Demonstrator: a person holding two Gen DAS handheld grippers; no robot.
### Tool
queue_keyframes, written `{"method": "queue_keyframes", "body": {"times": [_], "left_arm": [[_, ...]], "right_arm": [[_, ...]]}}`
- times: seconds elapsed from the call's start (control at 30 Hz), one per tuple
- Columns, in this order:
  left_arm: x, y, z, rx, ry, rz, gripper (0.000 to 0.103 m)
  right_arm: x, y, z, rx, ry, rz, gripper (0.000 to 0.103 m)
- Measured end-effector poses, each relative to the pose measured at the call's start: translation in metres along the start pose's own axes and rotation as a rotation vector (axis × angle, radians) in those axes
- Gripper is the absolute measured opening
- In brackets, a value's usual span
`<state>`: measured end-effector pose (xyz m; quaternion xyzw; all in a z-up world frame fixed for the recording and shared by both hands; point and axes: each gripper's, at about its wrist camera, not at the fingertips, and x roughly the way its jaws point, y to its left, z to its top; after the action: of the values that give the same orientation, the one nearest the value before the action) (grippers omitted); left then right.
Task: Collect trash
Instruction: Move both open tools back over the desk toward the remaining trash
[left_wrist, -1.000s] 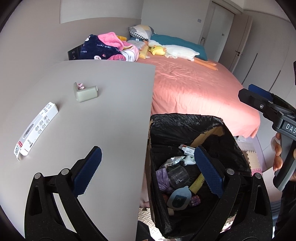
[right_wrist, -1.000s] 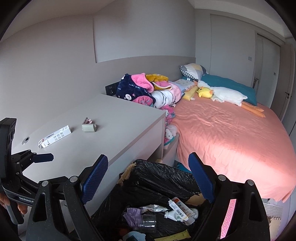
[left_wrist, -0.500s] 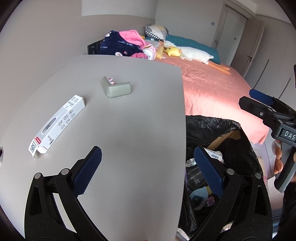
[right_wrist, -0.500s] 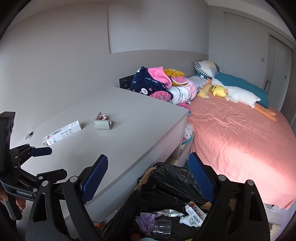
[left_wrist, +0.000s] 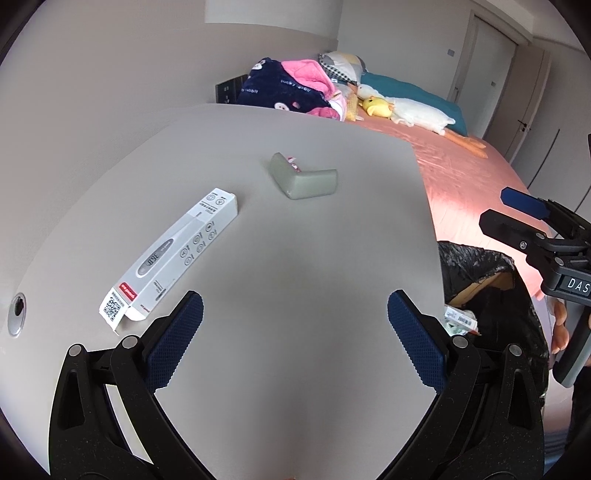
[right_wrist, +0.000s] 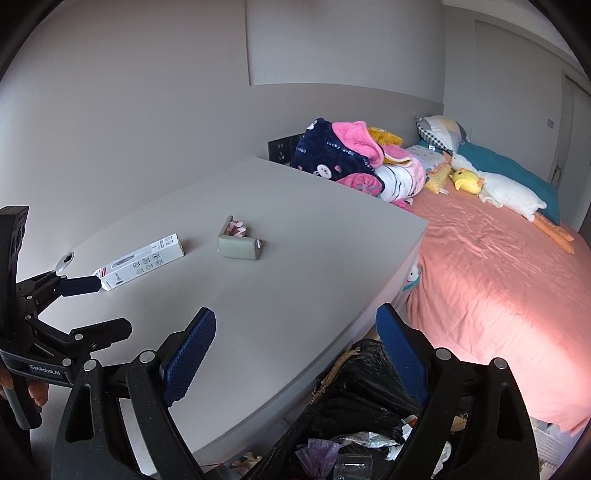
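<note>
Left tool (left_wrist: 295, 341) gaped wide and empty over the tabletop (left_wrist: 295, 266); right tool (right_wrist: 295, 356) likewise spread, nothing between its pads, straddling the tabletop edge above the bin (right_wrist: 354, 417). Box (left_wrist: 170, 258) lay flat at left centre of the left view, ahead-left of the left tool, long axis running from lower left to upper right, near end just beside the left pad. Pad-shaped scrap (left_wrist: 304, 181) sat farther up, apart from both. Left hand judged nearer the box; likely approach across its narrow width.
</note>
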<state>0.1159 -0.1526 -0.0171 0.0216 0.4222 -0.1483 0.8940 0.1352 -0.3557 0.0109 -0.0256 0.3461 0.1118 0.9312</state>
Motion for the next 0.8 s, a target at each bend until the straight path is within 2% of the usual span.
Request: {"method": "queue_keyframes", "body": {"times": [0.37,0.8], "left_arm": [[0.02,0.047,0.007,-0.041,0.034,0.064,0.097],[0.05,0.082,0.025,0.0,0.06,0.145,0.095]], "right_arm": [[0.043,0.024,0.019,-0.03,0.037,0.042,0.089],[0.097,0.048,0.04,-0.061,0.086,0.093,0.089]]}}
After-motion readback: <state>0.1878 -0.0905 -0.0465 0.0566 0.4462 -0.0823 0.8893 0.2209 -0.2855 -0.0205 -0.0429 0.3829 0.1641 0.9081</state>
